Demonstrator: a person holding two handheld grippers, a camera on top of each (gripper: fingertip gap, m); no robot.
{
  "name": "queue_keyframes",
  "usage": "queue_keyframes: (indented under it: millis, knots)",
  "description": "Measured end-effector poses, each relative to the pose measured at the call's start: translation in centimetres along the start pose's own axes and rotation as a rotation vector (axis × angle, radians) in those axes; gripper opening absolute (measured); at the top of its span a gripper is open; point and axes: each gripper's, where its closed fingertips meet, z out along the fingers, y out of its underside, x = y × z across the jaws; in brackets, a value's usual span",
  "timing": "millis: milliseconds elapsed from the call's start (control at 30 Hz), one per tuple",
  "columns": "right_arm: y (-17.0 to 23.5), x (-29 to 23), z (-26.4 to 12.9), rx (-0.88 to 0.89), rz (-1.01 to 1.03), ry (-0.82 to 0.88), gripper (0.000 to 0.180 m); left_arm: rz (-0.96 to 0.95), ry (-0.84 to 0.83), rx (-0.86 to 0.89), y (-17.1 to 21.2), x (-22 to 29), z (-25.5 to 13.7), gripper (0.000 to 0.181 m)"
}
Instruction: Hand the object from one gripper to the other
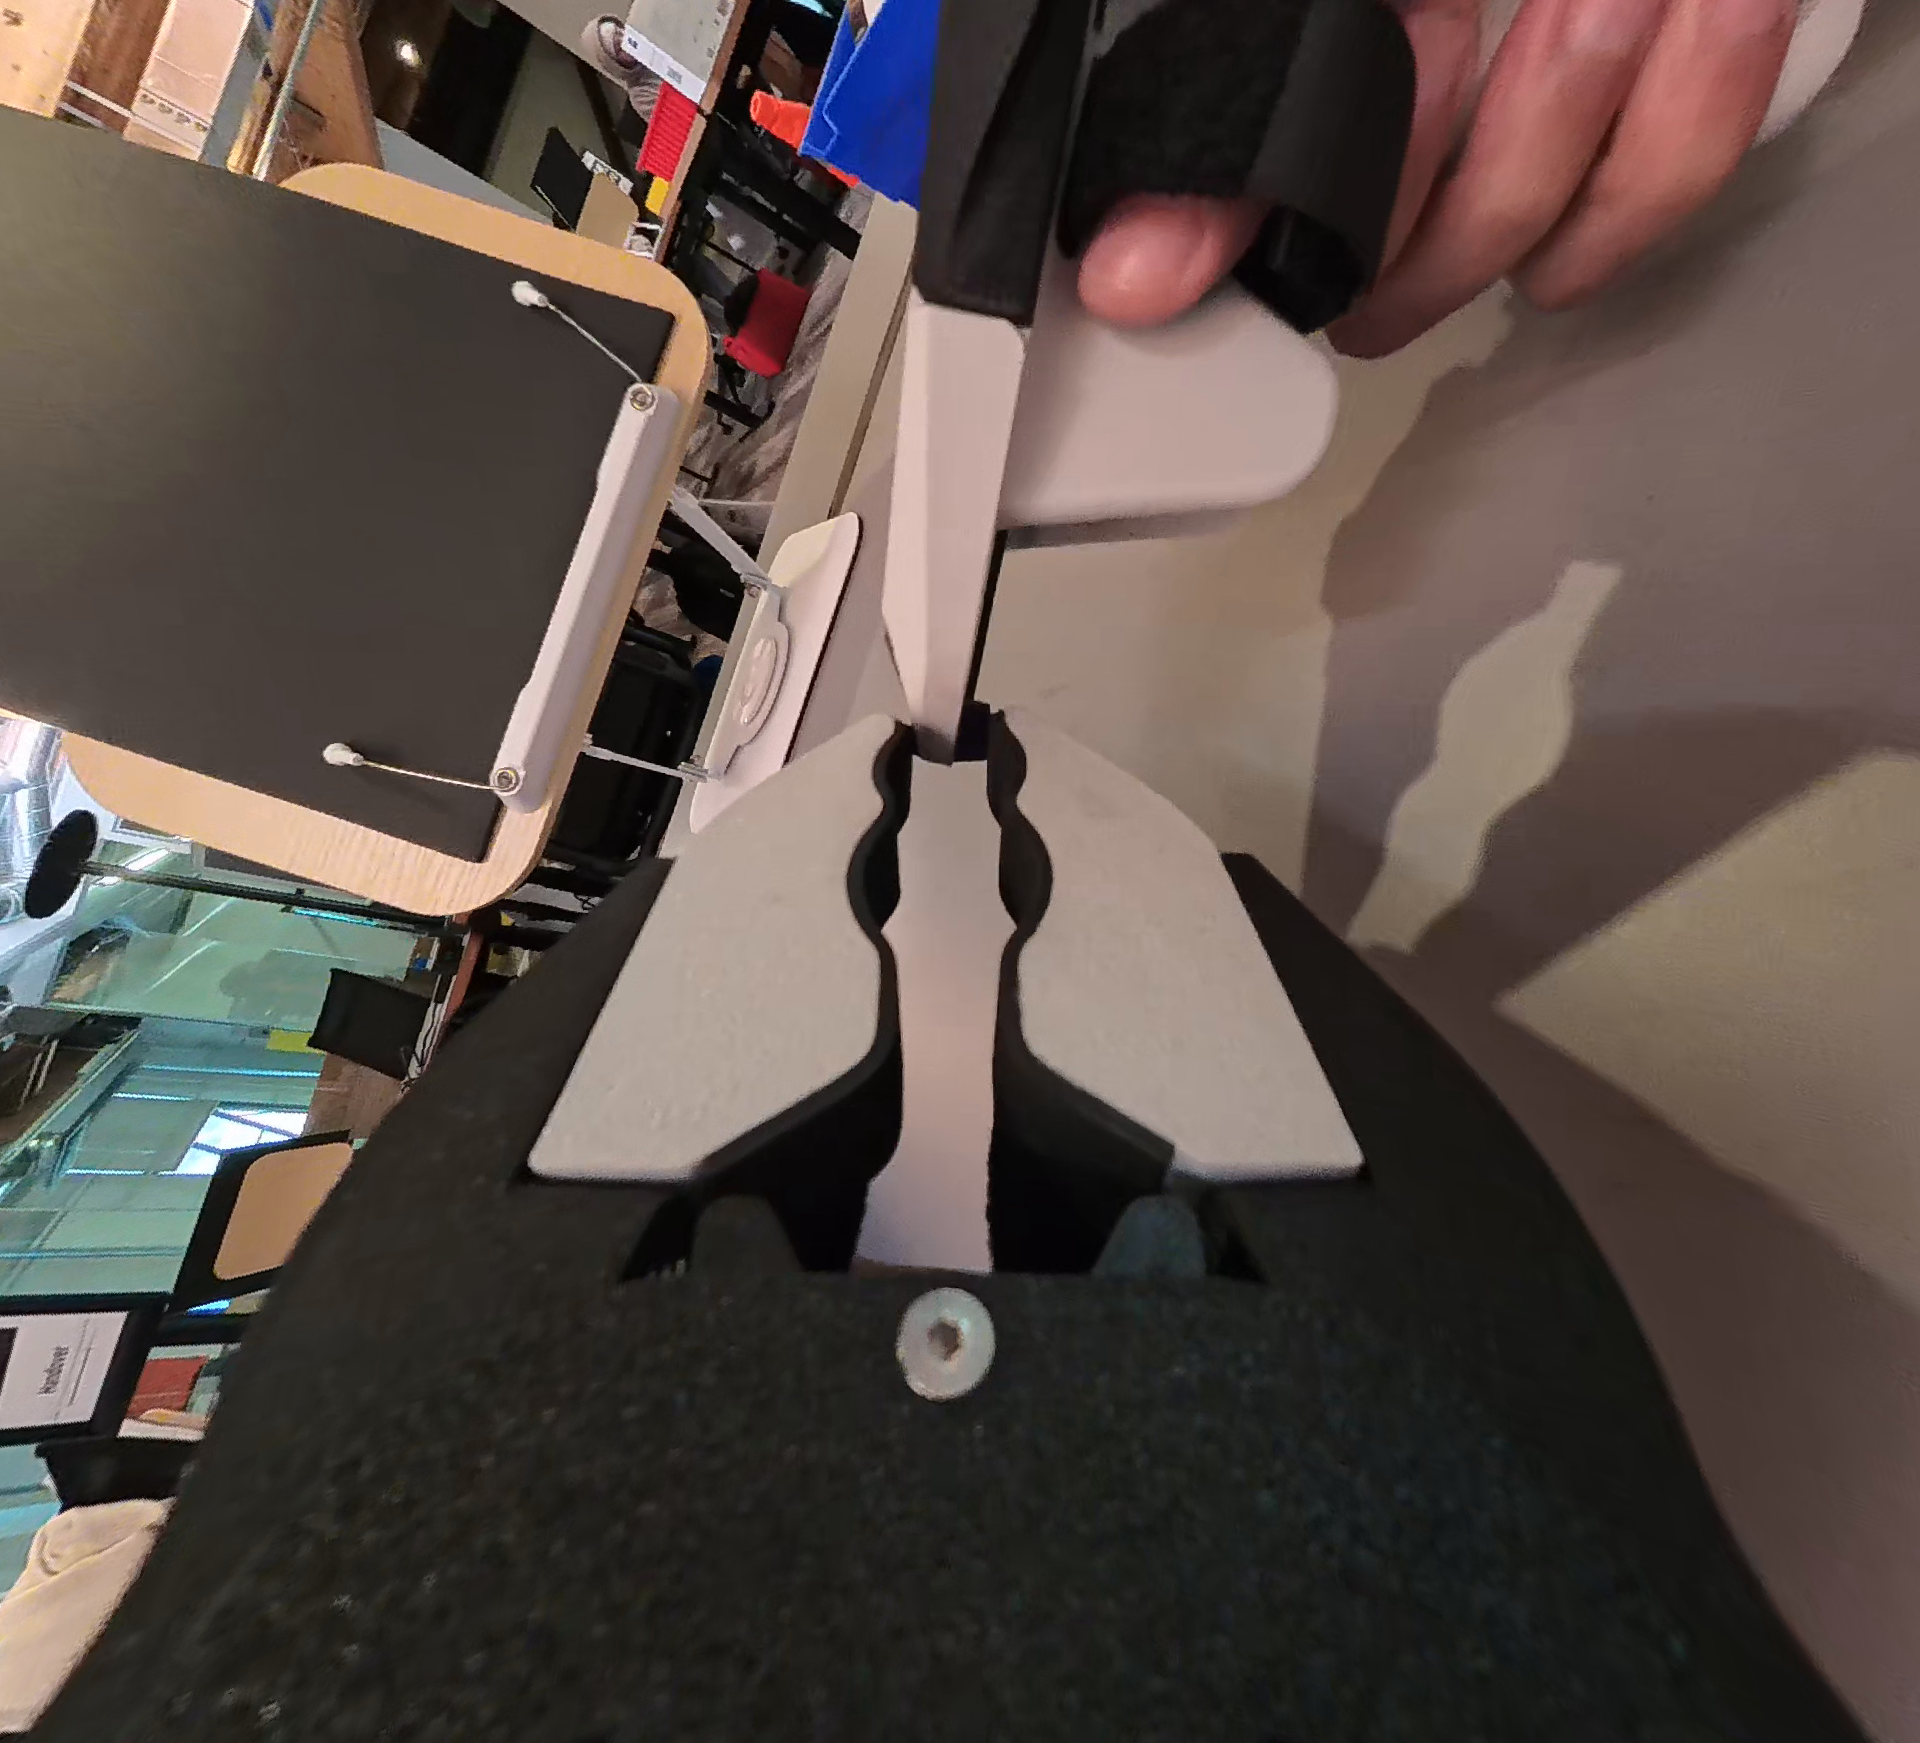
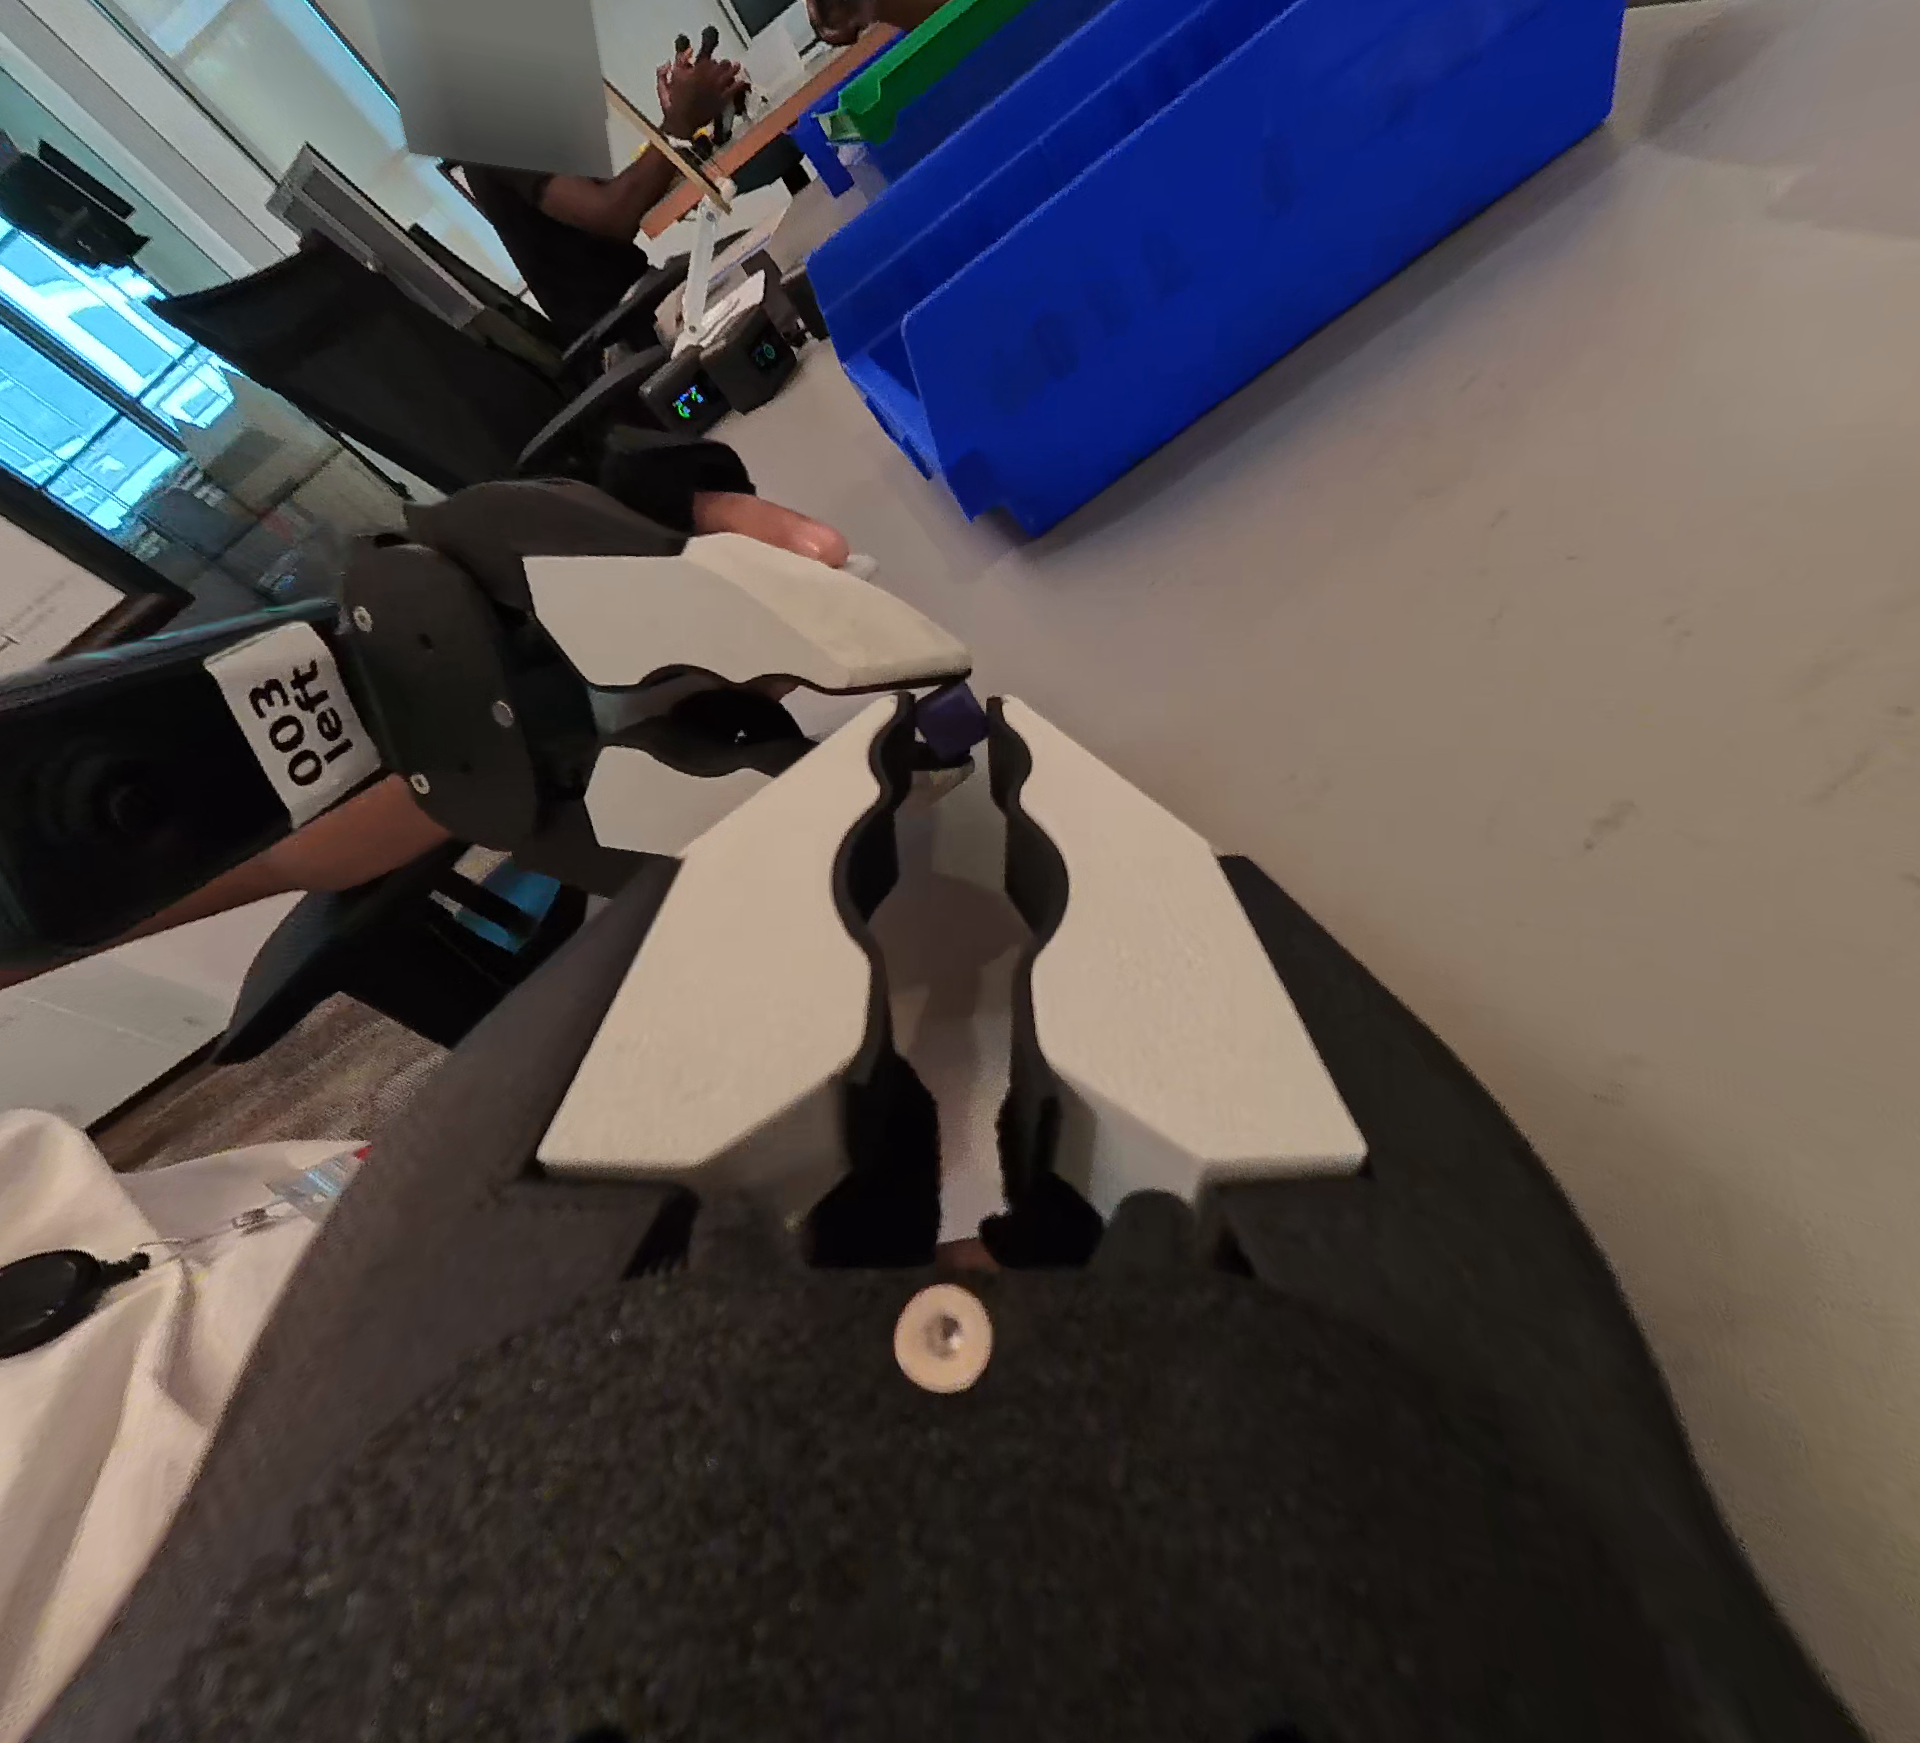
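A small dark blue block (image 2: pixel 951 725) is held between both grippers above the grey table (image 2: pixel 1507 758). My right gripper (image 2: pixel 945 719) grips its left and right sides with its fingertips. My left gripper (image 2: pixel 954 719) reaches in from the left of the right wrist view, one finger (image 2: pixel 748 618) on top of the block and the other below it. In the left wrist view my left gripper (image 1: pixel 951 737) is closed at the tips around the block (image 1: pixel 982 722), most of which is hidden. The right gripper's white finger (image 1: pixel 951 498) comes down from above, held by a hand (image 1: pixel 1558 114).
A large blue bin (image 2: pixel 1299 187) stands on the table just beyond the grippers, with a green bin (image 2: pixel 987 20) behind it. A person sits at the far end of the table. A black board with a wooden rim (image 1: pixel 312 498) stands to the left in the left wrist view. Only a small space, under 4 cm, lies between the two pairs of fingers.
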Motion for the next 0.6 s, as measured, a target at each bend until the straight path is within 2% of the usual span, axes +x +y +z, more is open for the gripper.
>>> queue_keyframes:
  millis: [167,267,400,500,600]
  knots:
    - [-0.6,1.8,-1.2,-0.002,-0.113,0.126,0.013,-0.081,-0.011,-0.015,0.7,-0.4,0.1,0.016]
    - [-1.1,3.7,-2.9,-0.047,-0.417,0.340,0.013,-0.291,0.045,0.008,0.8,-1.1,-0.1,0.018]
    - [-1.9,3.6,-3.5,-0.121,-0.893,0.587,0.013,-0.740,0.316,0.043,0.4,-0.4,0.0,0.029]
    - [-1.3,1.9,-2.2,-0.160,-1.176,0.651,0.013,-0.925,0.443,0.100,-0.3,-0.2,-0.3,0.030]
    - [-1.1,0.2,-1.0,-0.141,-1.310,0.661,0.014,-1.001,0.472,0.158,-0.9,-1.0,-0.8,0.029]
